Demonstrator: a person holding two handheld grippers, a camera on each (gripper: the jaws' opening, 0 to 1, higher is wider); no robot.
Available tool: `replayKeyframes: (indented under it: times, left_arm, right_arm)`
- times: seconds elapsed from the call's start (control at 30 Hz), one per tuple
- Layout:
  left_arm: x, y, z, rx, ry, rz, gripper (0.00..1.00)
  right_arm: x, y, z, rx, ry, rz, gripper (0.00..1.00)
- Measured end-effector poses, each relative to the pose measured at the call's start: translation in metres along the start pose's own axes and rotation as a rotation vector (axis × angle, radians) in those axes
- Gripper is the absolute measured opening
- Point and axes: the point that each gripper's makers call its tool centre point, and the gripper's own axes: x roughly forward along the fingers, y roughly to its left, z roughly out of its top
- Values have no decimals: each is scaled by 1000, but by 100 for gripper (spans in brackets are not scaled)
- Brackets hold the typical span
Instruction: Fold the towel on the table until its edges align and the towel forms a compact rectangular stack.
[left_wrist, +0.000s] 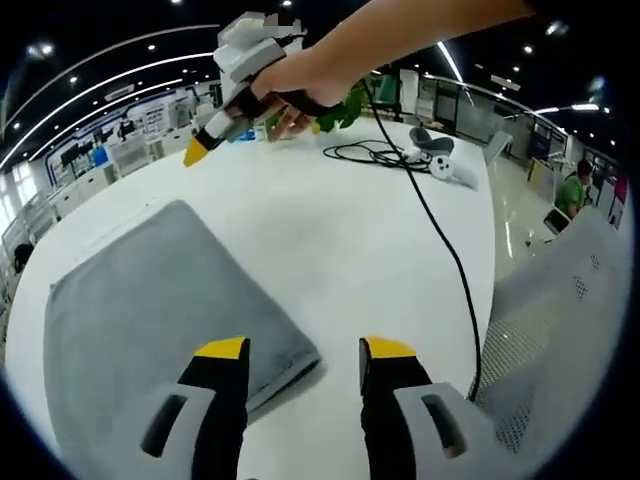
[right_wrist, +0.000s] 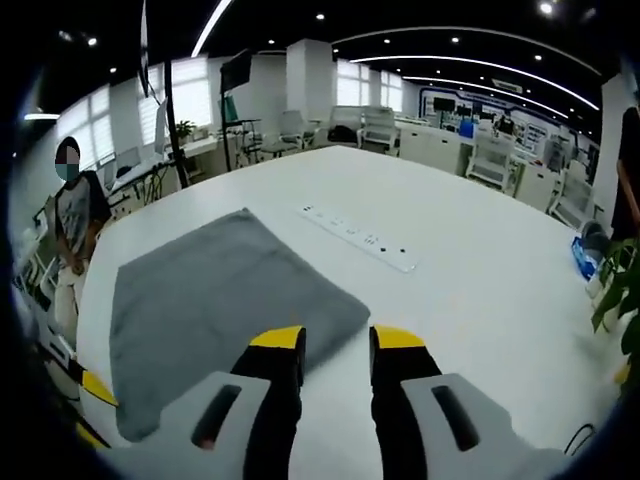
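In the left gripper view, the left gripper (left_wrist: 305, 352) rises from the bottom centre of the frame, its two yellow-tipped jaws parted with bare table between them; it grasps nothing. The grey towel (left_wrist: 150, 310) lies flat on the white table (left_wrist: 340, 240) in the lower left of the frame, one corner reaching just beside the left jaw tip. In the upper centre of the frame, a hand (left_wrist: 300, 85) holds the right gripper (left_wrist: 196, 152) above the far part of the table, well apart from the towel; whether its jaws are parted cannot be told from this view. A black cable (left_wrist: 440, 235) runs from the upper centre down the right side of the table. A white controller (left_wrist: 455, 172) lies near the coiled part of the cable at upper right.

In the right gripper view, the right gripper (right_wrist: 335, 342) rises from the bottom centre, jaws parted and empty. The towel (right_wrist: 215, 300) lies in the left half of the frame, its near corner just beyond the left jaw tip. A white power strip (right_wrist: 360, 238) lies on the table (right_wrist: 480, 270) at centre, just beyond the towel. A person (right_wrist: 72, 215) stands at the left edge. Green plant leaves (right_wrist: 620, 290) show at the right edge.
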Motion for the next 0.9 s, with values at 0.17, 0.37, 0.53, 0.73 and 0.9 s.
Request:
replayKeyframes:
  times: [0.17, 0.37, 0.53, 0.73, 0.9]
  left_arm:
    - [8, 1, -7, 2, 29, 7, 39]
    - [13, -2, -11, 13, 45, 8, 35]
    - [16, 0, -14, 18, 59, 15, 31]
    - [19, 4, -14, 11, 59, 30, 25]
    - [19, 7, -14, 2, 56, 40, 17]
  right_arm:
    - [0, 6, -5, 0, 0, 9, 21]
    - [2, 12, -13, -2, 10, 19, 20]
    - [3, 15, -16, 0, 14, 23, 19]
    - [8, 13, -18, 13, 15, 22, 18]
    - [21, 1, -23, 40, 21, 19, 18]
